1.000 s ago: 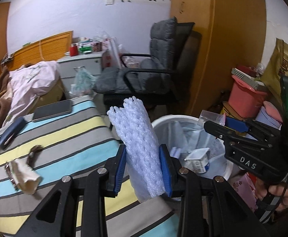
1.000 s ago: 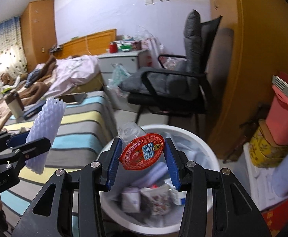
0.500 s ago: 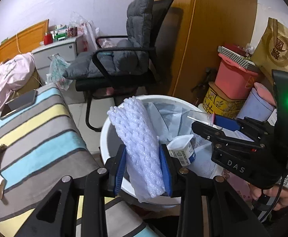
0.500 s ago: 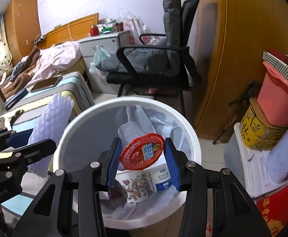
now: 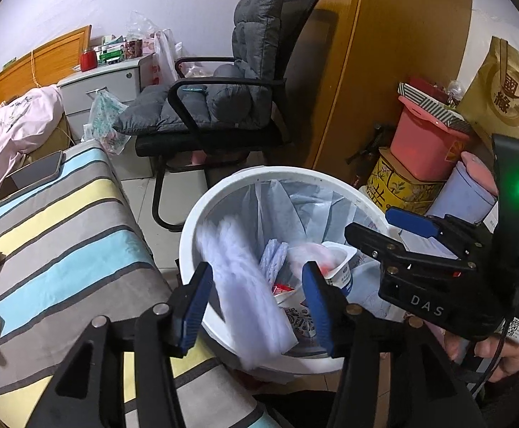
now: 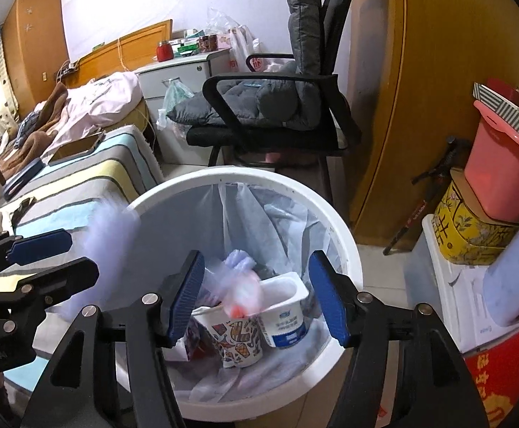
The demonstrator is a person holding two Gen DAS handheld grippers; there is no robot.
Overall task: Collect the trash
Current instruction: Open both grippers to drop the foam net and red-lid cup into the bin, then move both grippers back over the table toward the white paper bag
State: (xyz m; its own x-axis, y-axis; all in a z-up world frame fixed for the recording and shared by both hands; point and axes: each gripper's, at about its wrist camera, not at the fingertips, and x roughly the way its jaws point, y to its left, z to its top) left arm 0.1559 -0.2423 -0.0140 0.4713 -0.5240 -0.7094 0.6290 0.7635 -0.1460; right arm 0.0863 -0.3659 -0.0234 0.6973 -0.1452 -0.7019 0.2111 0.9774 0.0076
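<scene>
**Both grippers spread above the trash bin, two items blurred mid-air**

Where lettering could be read, it was sparse: "DAS" in white on the black body of the right gripper point(image 5: 395, 239), seen from the left wrist camera, and large gold characters on the brown paper bag point(image 5: 509, 96) against the wall. The yogurt cup point(image 6: 286, 315) in the white trash bin point(image 6: 345, 246) carried a blue label too small to read; the paper cup point(image 6: 238, 339) beside it showed only a patterned print.

The foam fruit net point(image 5: 245, 285) was motion-smeared, lying between the left gripper point(image 5: 256, 303) fingers and over the near rim of the bin; whether it touched either blue pad could not be told. A second blurred item, pale with a red patch point(image 6: 241, 296), hung over the cups between the right gripper's fingers; its identity was not clear. The bin's lower wall was cut off behind the gripper frames.

The left gripper's jaws stood wide apart, clamping nothing. The right gripper point(image 6: 256, 299) was likewise spread wide, its pads clear of the blurred item. Both hovered above the lined bin, beside the striped bed cover point(image 5: 63, 221).
</scene>
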